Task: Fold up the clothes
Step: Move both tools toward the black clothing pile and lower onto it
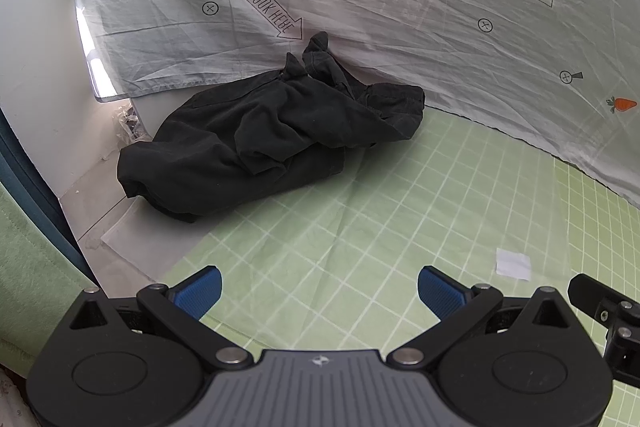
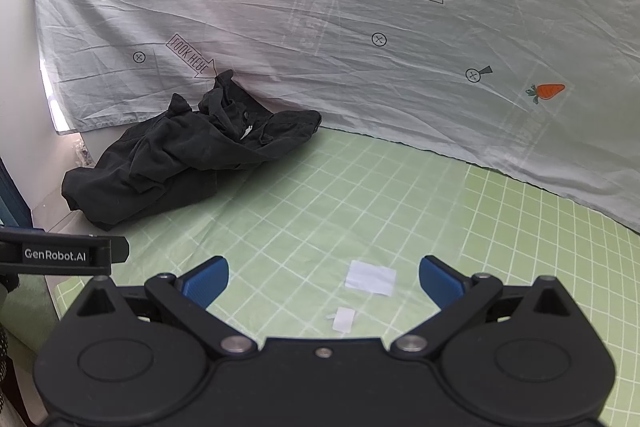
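Black garment (image 1: 272, 139) lies crumpled far left, soft and limp; we judge its near hem graspable; left gripper (image 1: 319, 291) and right gripper (image 2: 324, 281) both gape empty.

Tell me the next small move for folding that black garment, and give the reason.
Probably bring both grippers forward and left to the black garment. It lies crumpled in a heap at the far-left edge of the green checked cloth, against the hanging sheet, and the left gripper and right gripper are open, empty and short of it.
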{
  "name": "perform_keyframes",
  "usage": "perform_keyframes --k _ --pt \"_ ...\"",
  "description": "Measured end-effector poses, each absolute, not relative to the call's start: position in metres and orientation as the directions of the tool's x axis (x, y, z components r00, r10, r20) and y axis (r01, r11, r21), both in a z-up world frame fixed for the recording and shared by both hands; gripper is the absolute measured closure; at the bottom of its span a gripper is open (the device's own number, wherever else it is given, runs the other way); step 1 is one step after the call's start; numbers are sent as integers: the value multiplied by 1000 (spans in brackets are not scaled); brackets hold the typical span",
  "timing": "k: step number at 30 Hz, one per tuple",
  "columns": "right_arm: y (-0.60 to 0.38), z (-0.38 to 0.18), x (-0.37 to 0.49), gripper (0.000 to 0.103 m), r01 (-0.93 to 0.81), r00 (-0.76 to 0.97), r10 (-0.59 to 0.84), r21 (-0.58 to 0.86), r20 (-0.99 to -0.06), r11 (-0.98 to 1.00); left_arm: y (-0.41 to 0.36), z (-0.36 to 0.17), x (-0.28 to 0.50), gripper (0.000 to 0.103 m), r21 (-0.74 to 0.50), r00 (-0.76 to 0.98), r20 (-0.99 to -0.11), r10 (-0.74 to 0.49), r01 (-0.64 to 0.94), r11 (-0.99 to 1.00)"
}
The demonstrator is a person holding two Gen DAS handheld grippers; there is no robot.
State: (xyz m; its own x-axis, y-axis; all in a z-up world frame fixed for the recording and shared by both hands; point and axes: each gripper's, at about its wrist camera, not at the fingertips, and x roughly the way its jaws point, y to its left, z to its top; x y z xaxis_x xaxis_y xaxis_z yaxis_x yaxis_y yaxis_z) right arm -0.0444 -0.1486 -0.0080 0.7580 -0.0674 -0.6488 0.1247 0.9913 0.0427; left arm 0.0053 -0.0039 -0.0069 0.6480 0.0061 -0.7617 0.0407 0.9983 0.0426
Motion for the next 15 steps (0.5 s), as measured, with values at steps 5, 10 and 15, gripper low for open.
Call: perform_keyframes --k 5,10,15 --pt "-151 -9 -37 0 134 751 -76 39 -655 990 -6 -11 15 0 43 631 -776 6 43 998" --pt "-155 -13 -25 0 146 739 -87 34 -668 989 -5 -17 29 0 59 617 -787 22 40 997" --pt "-159 -16 -1 0 156 723 -99 22 -684 987 7 -24 57 0 60 588 -808 41 13 998"
